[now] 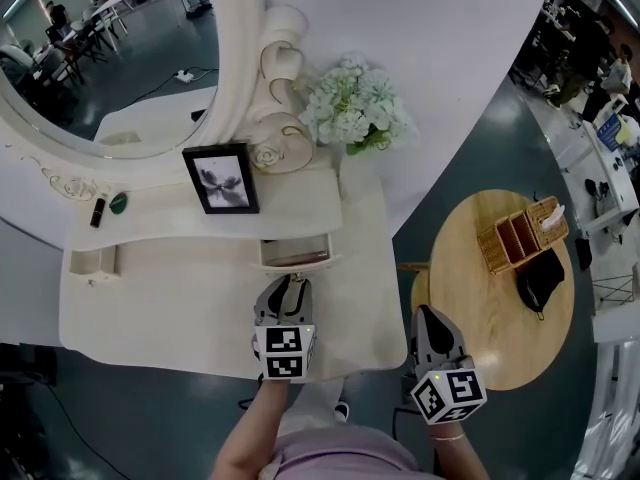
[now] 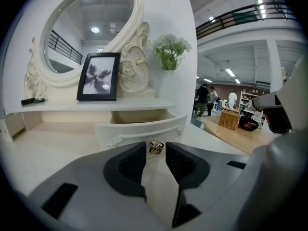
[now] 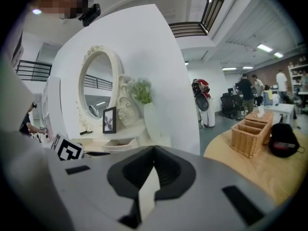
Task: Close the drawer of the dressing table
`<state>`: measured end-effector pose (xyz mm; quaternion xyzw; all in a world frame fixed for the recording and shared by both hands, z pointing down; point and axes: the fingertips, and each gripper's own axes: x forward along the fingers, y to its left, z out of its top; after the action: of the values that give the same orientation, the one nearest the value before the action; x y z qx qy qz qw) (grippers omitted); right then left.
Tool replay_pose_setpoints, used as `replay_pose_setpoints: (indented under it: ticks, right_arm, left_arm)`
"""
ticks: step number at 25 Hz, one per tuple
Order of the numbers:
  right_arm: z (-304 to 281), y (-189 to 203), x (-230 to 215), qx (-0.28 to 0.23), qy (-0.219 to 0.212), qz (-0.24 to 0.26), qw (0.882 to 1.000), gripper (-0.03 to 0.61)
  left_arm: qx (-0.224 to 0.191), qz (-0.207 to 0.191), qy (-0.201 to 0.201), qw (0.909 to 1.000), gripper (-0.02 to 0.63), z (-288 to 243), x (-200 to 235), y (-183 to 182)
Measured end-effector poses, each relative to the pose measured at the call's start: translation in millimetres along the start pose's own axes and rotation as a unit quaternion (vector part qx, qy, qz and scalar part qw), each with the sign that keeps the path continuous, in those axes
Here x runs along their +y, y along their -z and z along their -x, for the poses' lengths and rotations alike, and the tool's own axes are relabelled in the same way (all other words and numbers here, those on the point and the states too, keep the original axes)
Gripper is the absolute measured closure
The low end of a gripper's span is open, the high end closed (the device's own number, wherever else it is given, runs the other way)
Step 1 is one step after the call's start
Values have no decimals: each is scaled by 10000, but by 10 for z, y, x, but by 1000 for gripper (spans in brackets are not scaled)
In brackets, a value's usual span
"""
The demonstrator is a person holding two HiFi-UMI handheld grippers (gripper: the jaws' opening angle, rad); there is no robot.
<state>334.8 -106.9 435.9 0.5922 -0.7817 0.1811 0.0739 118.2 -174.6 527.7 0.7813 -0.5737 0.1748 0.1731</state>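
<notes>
The drawer (image 1: 295, 251) standing open in the table (image 1: 150, 298) could skew and jam if the left gripper (image 1: 288, 288), jaws narrowly spread and lined up on its gold knob (image 2: 155, 147) without pinching it, pushes off-centre; the right gripper (image 1: 430, 320) has its jaws pressed together, empty.

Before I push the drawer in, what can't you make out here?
Drawer inside: left gripper view, its own front panel hides the bottom; head view shows only a sliver.
Knob: head view, covered by the left tool; left gripper view cannot settle whether it lies between the jaws or beyond them.
Small dark item on the shelf: head view, too small to identify.
</notes>
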Motion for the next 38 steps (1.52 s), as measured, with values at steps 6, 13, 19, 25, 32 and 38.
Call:
replay_pose_setpoints:
  ticks: [6,13,19,25,32,38]
  right_arm:
    - [-35,42,4,61,-19,-54,10000,575]
    - [-60,56,-10,101,10,-110,9999,575]
    - [-94,42,33,101,-14,-96,9999,575]
    - [-161,23,54,79,-31,-95,9999,575]
    - [-237,9,81,103,-54,-22,9999,575]
    - [-286,38,102,155,-66,15,9999,575]
  left_arm:
    - [53,-93,3,9999,522,-40,-18,-5]
    - [64,-171,4,9998,525,-63,-17,-15]
    - [93,-162,8,9998,525,-134,36,-58]
    - [110,-234,13,9997,526,-218,73,-103]
    - [78,-232,19,9997,526,-308,118,-152]
    - [70,-235,43,9997,526,-386,136,-186]
